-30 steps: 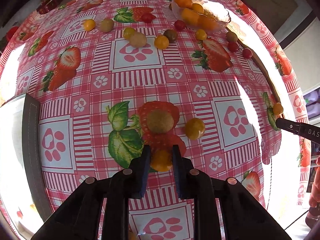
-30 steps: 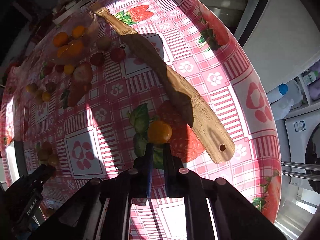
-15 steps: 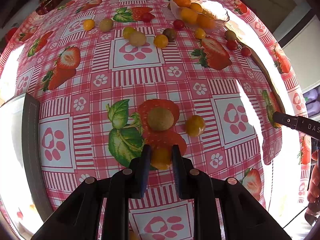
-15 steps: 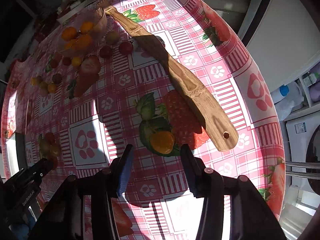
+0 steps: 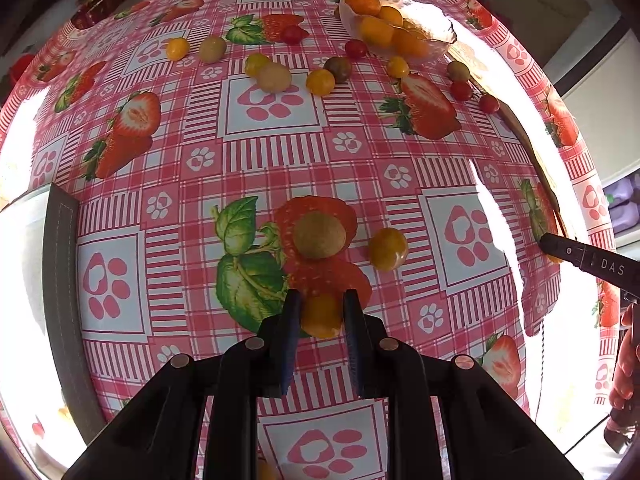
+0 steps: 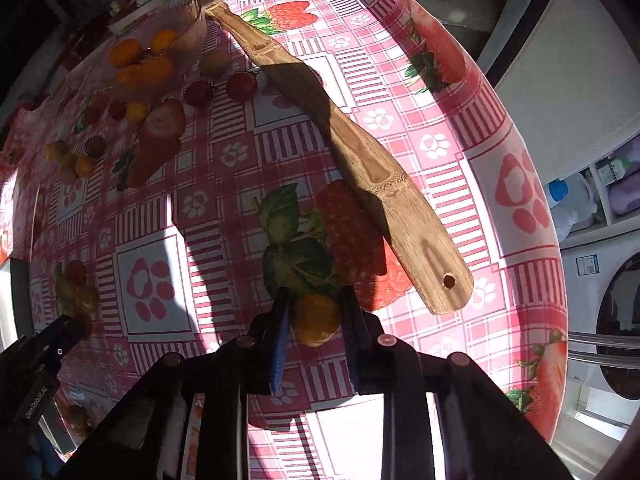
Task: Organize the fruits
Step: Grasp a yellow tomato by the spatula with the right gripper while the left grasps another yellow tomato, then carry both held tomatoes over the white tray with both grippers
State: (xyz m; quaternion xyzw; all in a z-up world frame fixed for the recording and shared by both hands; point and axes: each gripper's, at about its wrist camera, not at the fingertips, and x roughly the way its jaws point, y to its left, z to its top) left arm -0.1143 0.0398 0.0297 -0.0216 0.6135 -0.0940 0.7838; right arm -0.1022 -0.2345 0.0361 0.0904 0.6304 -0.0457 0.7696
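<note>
Left hand-held gripper: narrowed around an orange-yellow fruit; both pads sit against its sides, so it looks gripped, low over the worktop.
Right hand-held gripper: likewise drawn in on an orange fruit, pads touching each flank; whether the fruit is lifted clear of the cloth I cannot tell.
Glass bowl: at the far side of the worktop, already holding several orange fruits; in the right wrist view the same bowl lies far ahead and to the left.
Key relation: the bowl lies straight out and somewhat right of the left gripper, with the whole cloth between; from the right gripper it lies diagonally left, past the head of the wooden board.
Wooden board: long axis runs from just ahead-right of the right gripper toward the bowl, one end nearly touching it.
Nearer arm: neither is close; my judgement is that the right has the shorter run along the board.
Loose fruits: a brown kiwi and a yellow tomato just ahead of the left gripper; red, yellow and dark ones scattered near the bowl.
Likely next: carry both held fruits to the bowl, clearing the scattered ones.
</note>
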